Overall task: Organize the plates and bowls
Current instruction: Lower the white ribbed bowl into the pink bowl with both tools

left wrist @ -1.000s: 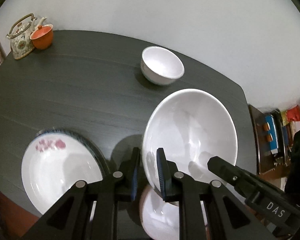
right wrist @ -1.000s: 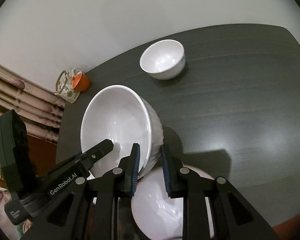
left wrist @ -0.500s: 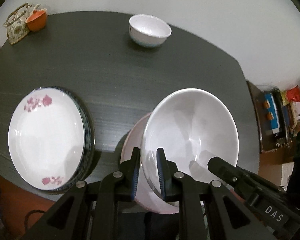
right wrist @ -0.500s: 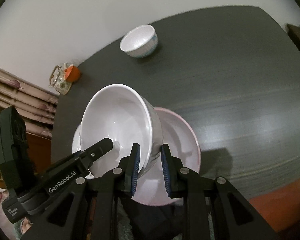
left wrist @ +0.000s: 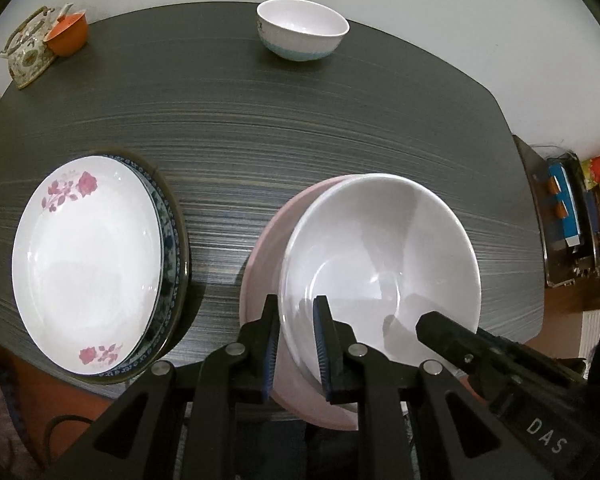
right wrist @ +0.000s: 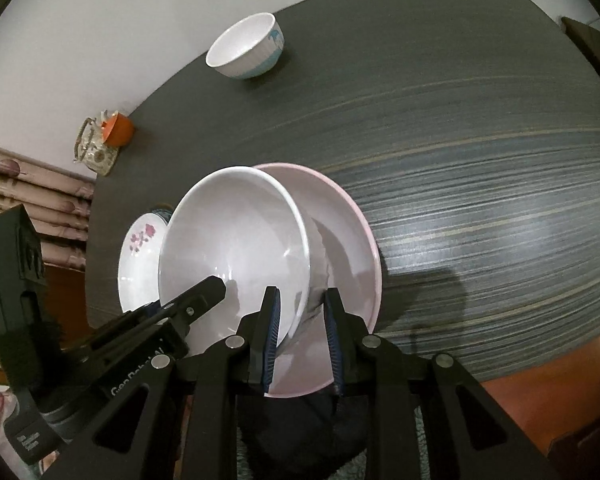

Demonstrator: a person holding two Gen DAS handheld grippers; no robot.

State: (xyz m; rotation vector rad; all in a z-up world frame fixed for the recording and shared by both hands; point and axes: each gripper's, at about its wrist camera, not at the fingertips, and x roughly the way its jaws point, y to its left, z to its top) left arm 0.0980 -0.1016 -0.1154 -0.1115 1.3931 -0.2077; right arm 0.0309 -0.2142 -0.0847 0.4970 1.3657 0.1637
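Note:
A large white bowl (left wrist: 380,264) is held at two places on its rim and hangs slightly tilted just over a pink plate (left wrist: 260,264) near the table's front edge. My left gripper (left wrist: 297,320) is shut on the bowl's near-left rim, one finger inside and one outside. My right gripper (right wrist: 302,312) is shut on the right side of the bowl (right wrist: 236,240), above the pink plate (right wrist: 348,248). Whether the bowl's base touches the plate is hidden. Each gripper shows in the other's view: the right gripper (left wrist: 440,328) and the left gripper (right wrist: 204,296).
A stack of plates topped by a white floral plate (left wrist: 88,264) lies at the left. A small white bowl (left wrist: 302,34) stands at the far edge of the dark table (left wrist: 300,128). A teapot (left wrist: 28,52) and an orange cup (left wrist: 68,34) stand at the far left corner.
Both grippers carried the large bowl back toward the table's near edge and lower, so it now sits over the pink plate. The small bowl looks farther off; the floral plate shows fully.

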